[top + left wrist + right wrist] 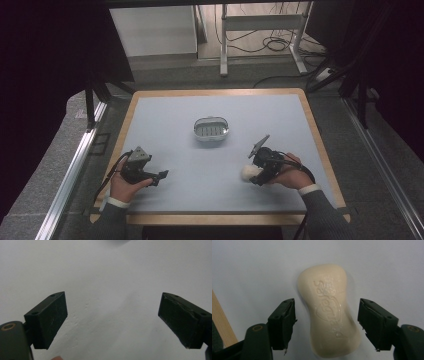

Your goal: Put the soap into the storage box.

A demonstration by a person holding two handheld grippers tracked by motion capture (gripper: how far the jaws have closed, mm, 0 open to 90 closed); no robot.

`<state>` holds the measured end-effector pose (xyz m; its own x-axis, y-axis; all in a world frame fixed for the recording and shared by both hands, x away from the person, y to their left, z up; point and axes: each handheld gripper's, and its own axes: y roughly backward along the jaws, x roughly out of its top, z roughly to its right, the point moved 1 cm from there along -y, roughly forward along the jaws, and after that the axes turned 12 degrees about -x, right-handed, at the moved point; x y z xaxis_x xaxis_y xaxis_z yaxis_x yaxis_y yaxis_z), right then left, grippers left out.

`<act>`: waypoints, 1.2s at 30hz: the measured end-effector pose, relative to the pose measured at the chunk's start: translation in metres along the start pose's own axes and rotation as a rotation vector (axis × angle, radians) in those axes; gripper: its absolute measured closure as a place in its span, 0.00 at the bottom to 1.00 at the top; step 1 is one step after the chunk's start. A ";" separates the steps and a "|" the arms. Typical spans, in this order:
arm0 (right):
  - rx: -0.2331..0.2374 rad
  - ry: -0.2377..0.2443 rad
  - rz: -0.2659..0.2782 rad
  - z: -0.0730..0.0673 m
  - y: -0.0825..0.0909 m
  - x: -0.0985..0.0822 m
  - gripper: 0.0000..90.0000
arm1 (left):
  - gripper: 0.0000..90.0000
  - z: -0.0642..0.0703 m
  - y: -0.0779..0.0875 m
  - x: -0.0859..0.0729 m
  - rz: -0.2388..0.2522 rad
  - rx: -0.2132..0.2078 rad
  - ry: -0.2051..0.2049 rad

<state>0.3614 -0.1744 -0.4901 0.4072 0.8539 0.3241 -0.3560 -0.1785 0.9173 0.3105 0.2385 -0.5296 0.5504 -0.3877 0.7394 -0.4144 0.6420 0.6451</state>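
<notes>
- The right gripper [325, 323] hovers over a pale bar of soap [329, 310] with its jaws spread apart, one on each long side of the bar and neither touching it.
- The soap lies flat on the tabletop [170, 120], near the right edge and toward the front, embossed face up.
- Likely trouble: the bar is smooth and waisted, so if the jaws close off-centre or on its rounded ends it could squirt out or twist.
- The jaws sit close to the tabletop, so pressing lower could scrape the surface or push the bar sideways instead of pinching it.
- The left gripper [112, 320] is released too, jaws wide with nothing between them, held near the front left corner.
- A small oval soap dish [211, 128] stands near the middle of the tabletop, well apart from the soap; it appears empty, with a slotted floor inside.
- Dropping the bar on the dish's rim might tip or slide it.
</notes>
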 end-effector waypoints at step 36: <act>-0.044 0.091 -0.060 0.007 0.007 0.016 0.55 | 0.10 -0.003 0.003 -0.001 0.010 0.003 0.008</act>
<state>0.3717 -0.1653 -0.4769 0.3520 0.9034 0.2448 -0.3706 -0.1057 0.9228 0.3104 0.2427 -0.5288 0.5518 -0.3765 0.7442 -0.4221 0.6435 0.6385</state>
